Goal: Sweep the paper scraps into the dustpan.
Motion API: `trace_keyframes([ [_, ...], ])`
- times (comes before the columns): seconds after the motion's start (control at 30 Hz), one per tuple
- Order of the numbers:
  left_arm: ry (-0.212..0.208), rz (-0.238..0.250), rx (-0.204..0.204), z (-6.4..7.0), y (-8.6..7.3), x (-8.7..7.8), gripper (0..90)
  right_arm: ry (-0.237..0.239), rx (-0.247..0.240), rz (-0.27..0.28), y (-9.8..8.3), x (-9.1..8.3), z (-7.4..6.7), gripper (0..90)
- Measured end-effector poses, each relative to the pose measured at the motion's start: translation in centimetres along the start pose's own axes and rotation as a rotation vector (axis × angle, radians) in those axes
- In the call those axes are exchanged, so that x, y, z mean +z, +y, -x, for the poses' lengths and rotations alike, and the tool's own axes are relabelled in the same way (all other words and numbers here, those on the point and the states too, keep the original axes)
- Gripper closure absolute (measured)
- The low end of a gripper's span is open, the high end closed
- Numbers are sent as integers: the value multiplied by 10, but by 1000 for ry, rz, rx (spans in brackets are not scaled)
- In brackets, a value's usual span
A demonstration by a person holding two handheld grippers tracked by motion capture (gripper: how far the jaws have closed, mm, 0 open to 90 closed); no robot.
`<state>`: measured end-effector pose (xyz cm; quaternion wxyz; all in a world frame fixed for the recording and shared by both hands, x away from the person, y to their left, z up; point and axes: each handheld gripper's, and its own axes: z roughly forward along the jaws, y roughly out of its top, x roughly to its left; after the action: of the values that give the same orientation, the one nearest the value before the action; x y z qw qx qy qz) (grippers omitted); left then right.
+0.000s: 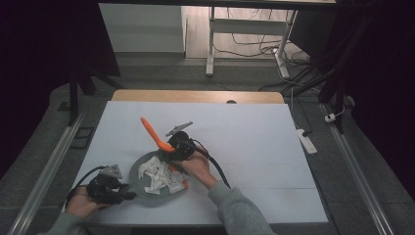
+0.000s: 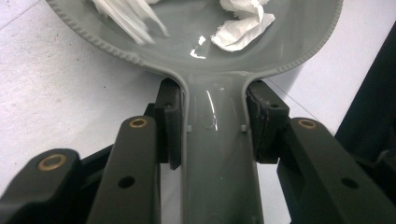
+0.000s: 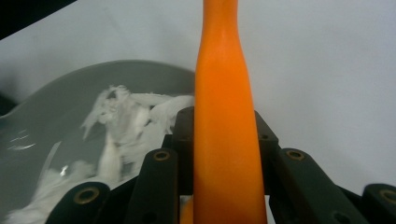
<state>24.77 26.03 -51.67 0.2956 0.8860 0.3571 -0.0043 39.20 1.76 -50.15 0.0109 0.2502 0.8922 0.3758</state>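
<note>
On the white tabletop [image 1: 254, 142], the left hand-held gripper [image 2: 212, 126] clamps the grey pan's handle [image 2: 217, 163] while the right hand-held gripper [image 3: 224, 140] grips an orange spatula [image 3: 224, 107] over the pan [image 1: 139, 188] of white paper scraps [image 1: 157, 175].

no legible text, labels, nos.

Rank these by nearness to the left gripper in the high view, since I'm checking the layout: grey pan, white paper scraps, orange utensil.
1. grey pan: handle clamped in the left gripper.
2. white paper scraps: inside the pan, rightward.
3. orange utensil: beyond the pan, held by the right gripper.
</note>
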Motion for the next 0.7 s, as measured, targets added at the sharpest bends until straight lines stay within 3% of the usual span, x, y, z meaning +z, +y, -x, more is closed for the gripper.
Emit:
trace_keyframes([
  [0.13,-1,1,1,0,0,0,612,4,-59,28,3,-10,-10,708],
  [0.23,-2,2,2,0,0,0,612,-7,-35,91,5,-23,-6,708],
  [0.37,-2,2,3,0,0,0,612,-40,-3,135,4,-41,3,708],
  [0.5,-1,1,7,0,0,0,612,-73,25,121,-5,-49,12,707],
  [0.7,-1,0,7,0,0,0,612,-107,86,88,-23,-47,22,707],
])
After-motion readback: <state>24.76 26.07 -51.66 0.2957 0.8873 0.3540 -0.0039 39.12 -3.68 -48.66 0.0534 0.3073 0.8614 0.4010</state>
